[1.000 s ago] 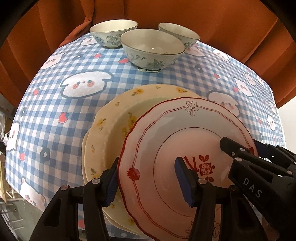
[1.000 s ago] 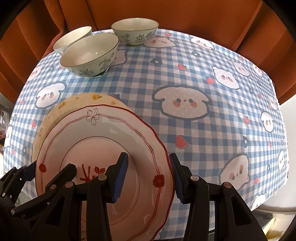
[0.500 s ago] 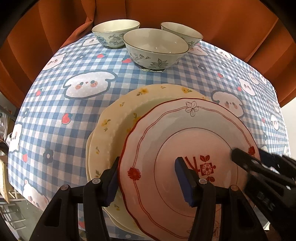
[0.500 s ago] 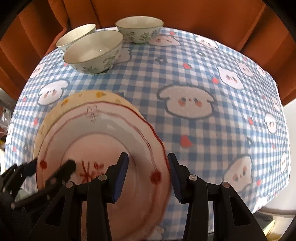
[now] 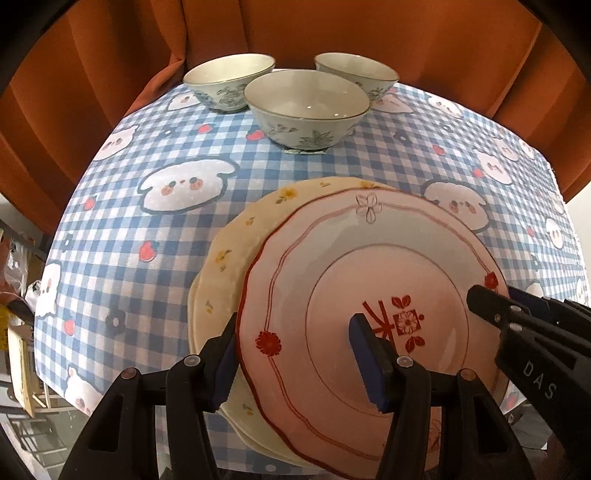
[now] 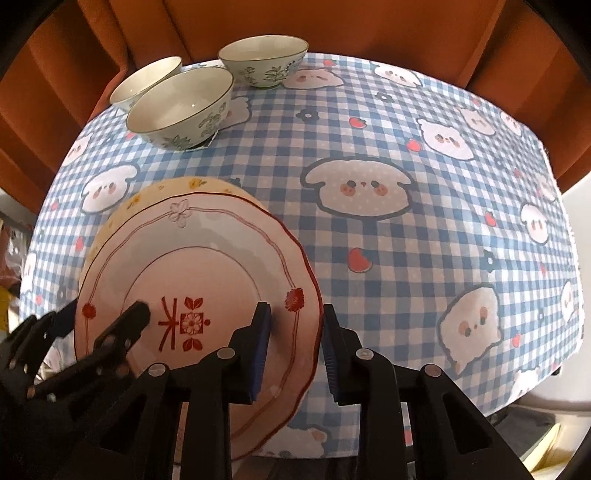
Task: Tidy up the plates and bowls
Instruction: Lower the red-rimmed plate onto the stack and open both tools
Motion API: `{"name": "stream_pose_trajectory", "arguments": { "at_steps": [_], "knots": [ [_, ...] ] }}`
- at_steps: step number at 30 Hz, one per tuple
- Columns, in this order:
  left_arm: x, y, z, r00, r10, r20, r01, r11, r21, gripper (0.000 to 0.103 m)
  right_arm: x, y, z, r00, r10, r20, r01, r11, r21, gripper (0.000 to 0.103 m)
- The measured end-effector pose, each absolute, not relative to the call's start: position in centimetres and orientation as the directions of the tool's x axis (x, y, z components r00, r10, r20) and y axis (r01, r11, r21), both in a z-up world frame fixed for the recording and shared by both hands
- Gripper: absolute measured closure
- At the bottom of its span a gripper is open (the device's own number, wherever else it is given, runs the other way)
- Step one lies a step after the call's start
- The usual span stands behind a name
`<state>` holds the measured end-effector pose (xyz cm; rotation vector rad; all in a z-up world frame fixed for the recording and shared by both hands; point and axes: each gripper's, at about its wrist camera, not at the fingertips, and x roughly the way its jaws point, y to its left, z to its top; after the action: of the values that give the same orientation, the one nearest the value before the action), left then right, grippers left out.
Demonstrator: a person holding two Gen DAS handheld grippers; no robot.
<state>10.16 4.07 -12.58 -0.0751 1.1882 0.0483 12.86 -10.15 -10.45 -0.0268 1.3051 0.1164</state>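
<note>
Your left tool (image 5: 295,358) and right tool (image 6: 295,350) both straddle, unclenched, the red-rimmed pink ceramic plate (image 5: 369,295) atop cream floral plates (image 5: 236,266) near you; three empty green-patterned bowls (image 5: 306,107) sit far.

- A rust-orange curtain (image 5: 369,33) hangs in heavy vertical folds behind the table, filling the upper part of both views.
- A blue-and-white checked tablecloth (image 6: 388,266), printed with white puppy faces, strawberries and small dark flowers, covers the table and drops over its edges.
- Past the left edge, blurred clutter and a pale wooden frame (image 5: 22,373) show.
- Soft, even light.
</note>
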Motion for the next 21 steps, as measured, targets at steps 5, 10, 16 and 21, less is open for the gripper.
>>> {"name": "stream_pose_trajectory", "arguments": {
  "at_steps": [5,10,16,21],
  "knots": [
    [10.6,4.5,-12.7,0.374,0.034,-0.927,-0.092,0.996,-0.001,0.046,13.6,-9.2,-11.3,0.237,0.085,-0.968,-0.109,0.992,0.06,0.074],
    [10.9,4.2,-13.0,0.383,0.09,-0.919,-0.091,0.994,0.059,0.046,14.3,-8.6,-11.2,0.259,0.071,-0.963,-0.118,0.992,0.041,0.073],
    [10.6,3.7,-13.3,0.398,0.129,-0.908,-0.073,0.991,0.109,0.046,14.2,-7.9,-11.4,0.292,0.025,-0.956,-0.122,0.992,-0.011,0.072],
    [10.3,3.6,-13.5,0.402,0.133,-0.906,-0.061,0.991,0.118,0.04,13.4,-7.2,-11.4,0.309,-0.011,-0.951,-0.136,0.989,-0.055,0.072]
  ]
}}
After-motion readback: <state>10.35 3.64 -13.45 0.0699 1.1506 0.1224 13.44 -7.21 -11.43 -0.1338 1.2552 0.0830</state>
